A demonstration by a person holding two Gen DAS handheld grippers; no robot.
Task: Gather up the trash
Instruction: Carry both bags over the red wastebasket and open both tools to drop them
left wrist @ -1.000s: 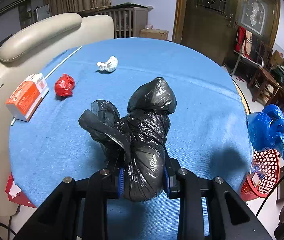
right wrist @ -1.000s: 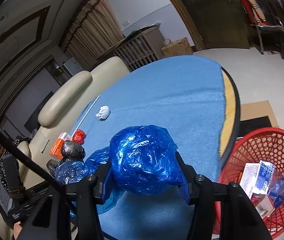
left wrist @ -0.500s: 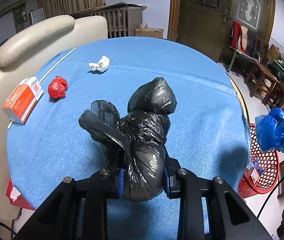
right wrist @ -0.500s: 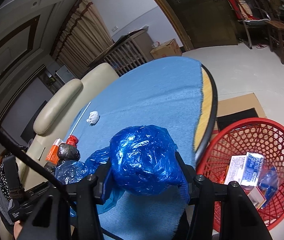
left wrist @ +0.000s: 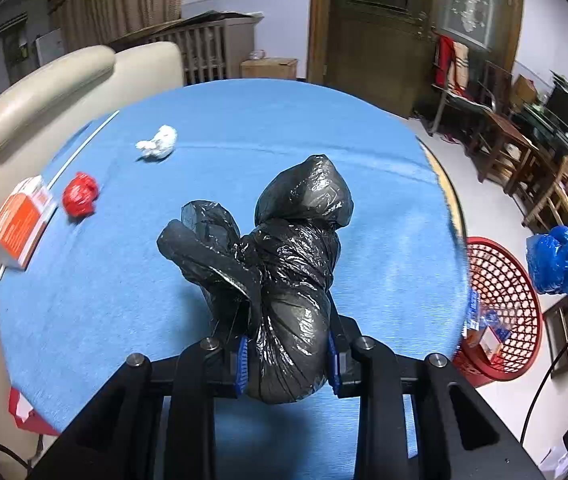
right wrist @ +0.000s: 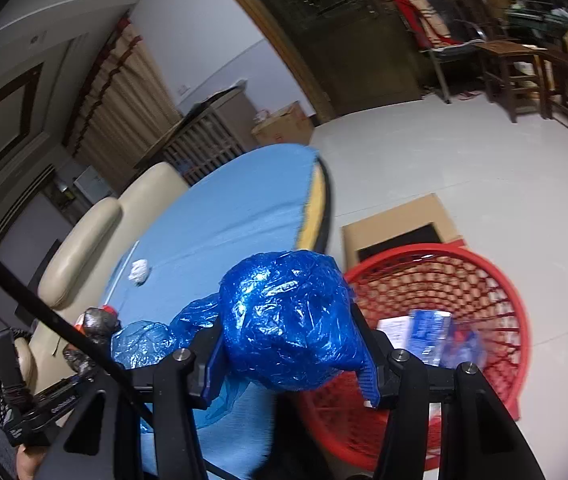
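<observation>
Biggest change from a second ago: the right gripper has swung off the table toward the basket. Before, its blue bag hung over the blue cloth with the basket off to the lower right; now the bag sits right at the basket's near rim, partly over the opening, and the table has slid away to the left. The frame is blurry too.

The left side has barely changed. The left gripper is still clamped on the black bag, held above the table, same pose as before. Its view has shifted a bit, so more of the basket shows past the table edge, with the blue bag hanging beyond it.

Right gripper is clenched on the blue bag, both blue pads pressed into its sides, with a loose tail of plastic trailing to the left.

Basket is red plastic mesh on the floor beside the table. Inside is a white and blue box and some other blue and red scraps, too blurred to name.

On the table there's a white wad, a red wad and an orange box near the left edge, well apart from the black bag.
</observation>
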